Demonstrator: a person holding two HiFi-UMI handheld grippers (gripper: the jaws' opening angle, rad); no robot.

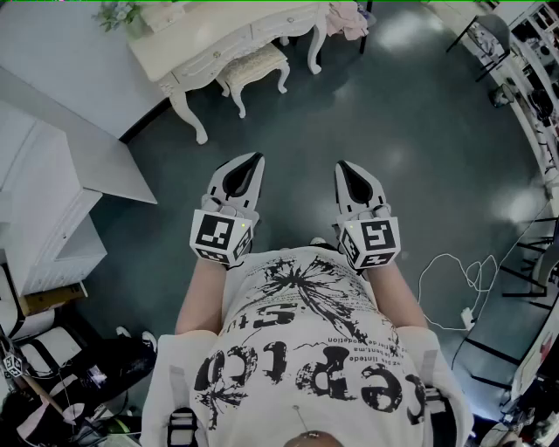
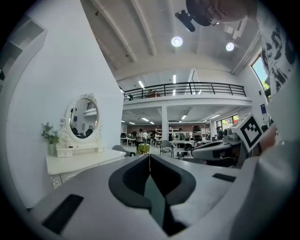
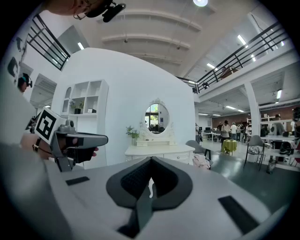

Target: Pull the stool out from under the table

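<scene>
A white dressing table stands at the far end of the floor, against the wall. The cushioned stool sits half tucked under it, legs showing at the front. My left gripper and right gripper are held side by side in front of my chest, well short of the stool. Both are shut with nothing between the jaws. The left gripper view has the shut jaws and the table top with its oval mirror at the left. In the right gripper view, the table stands beyond the shut jaws; the stool is hidden.
A white shelf unit fills the left side. White cables lie on the dark floor at the right, near metal racks. A chair draped with pink cloth stands right of the table. Open dark floor lies between me and the stool.
</scene>
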